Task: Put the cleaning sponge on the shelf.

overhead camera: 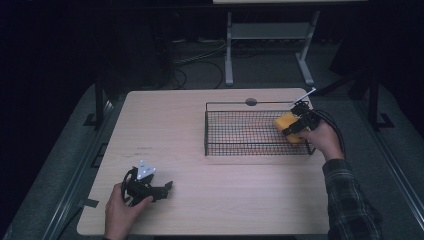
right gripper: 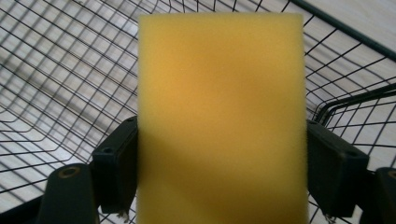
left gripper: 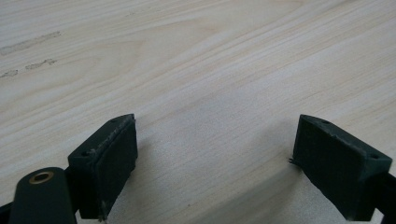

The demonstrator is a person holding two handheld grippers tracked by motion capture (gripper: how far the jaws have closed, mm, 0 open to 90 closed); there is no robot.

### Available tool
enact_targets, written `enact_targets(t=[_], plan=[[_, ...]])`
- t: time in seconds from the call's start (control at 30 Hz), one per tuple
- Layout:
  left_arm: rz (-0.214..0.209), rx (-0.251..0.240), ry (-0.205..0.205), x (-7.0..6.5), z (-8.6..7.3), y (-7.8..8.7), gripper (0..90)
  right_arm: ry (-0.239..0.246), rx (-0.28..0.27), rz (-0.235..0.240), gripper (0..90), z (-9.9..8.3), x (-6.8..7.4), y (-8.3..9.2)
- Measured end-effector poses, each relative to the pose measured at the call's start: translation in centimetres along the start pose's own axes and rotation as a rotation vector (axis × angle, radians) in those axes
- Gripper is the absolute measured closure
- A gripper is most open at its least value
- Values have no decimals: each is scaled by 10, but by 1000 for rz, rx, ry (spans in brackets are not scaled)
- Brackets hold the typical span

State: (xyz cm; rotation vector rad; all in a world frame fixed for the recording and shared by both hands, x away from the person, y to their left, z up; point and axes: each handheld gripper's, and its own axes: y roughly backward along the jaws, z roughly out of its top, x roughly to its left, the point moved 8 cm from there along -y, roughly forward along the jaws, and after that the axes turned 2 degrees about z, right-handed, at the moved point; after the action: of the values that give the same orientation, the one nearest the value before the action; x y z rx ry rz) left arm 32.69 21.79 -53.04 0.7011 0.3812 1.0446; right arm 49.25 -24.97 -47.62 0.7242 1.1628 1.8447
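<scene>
The right tool (overhead camera: 295,126) is clamped on a yellow sponge (right gripper: 222,116), one black jaw pressed flat against each long side, so the soft block stays square and sticks out ahead of the jaws. In the high view the sponge (overhead camera: 287,127) sits at the right end of the wire basket (overhead camera: 235,103), in the centre right of the frame, over the mesh and just inside the right wall. Held by its sides like that, its free end can go down onto the basket floor first, which looks like the point: this reads as the moment of setting the sponge into the basket, with the release not yet made. Whether the sponge already touches the mesh I cannot tell.

The left tool (overhead camera: 167,188) lies low on the table (overhead camera: 165,120) at the lower left of the frame, well apart from the basket, its jaws spread wide with only bare wood between them. It seems parked there to stay out of the way while the other hand works.
</scene>
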Motion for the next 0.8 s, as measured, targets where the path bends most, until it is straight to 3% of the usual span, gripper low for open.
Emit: enact_targets(t=[0.53,0.8], plan=[[0,0,0,0,0,0,130,-4,24,2,207,-5,0,-7],[0,0,-1,0,0,0,130,-6,9,2,185,-5,2,-4]])
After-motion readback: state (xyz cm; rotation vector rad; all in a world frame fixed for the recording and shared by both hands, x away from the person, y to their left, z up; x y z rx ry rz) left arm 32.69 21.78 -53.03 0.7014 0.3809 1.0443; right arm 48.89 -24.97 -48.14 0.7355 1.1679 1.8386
